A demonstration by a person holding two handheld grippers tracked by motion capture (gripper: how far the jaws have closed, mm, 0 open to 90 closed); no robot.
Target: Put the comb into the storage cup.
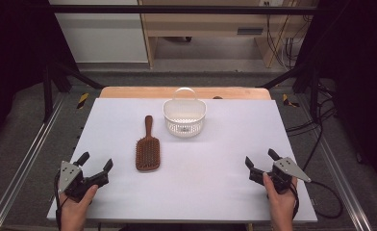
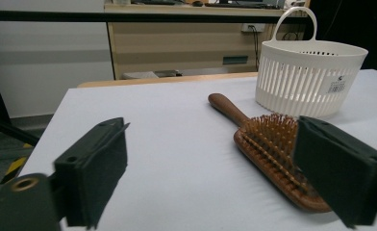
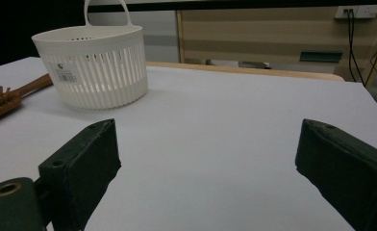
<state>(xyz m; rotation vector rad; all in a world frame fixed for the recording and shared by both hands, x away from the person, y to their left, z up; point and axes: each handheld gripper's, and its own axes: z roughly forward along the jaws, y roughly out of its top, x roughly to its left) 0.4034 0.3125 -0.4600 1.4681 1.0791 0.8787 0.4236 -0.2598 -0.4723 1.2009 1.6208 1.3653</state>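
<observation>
the wooden hairbrush (image 1: pixel 147 147) lies bristles-up at seven o'clock of the white basket (image 1: pixel 184 118). our left gripper (image 1: pixel 94 167) and right gripper (image 1: pixel 259 160) gape empty; we should take the handle squarely.

Hairbrush (image 1: pixel 147 148) left of basket (image 1: pixel 184 118)

Even, soft overhead light brightens the white rectangular tabletop (image 1: pixel 215 159) while the surroundings fall dark, shadows under the brown wooden paddle hairbrush (image 1: pixel 147 150) and white slotted plastic basket (image 1: pixel 184 118) stay faint, and in both gripper views the near black jaws blur softly.
</observation>
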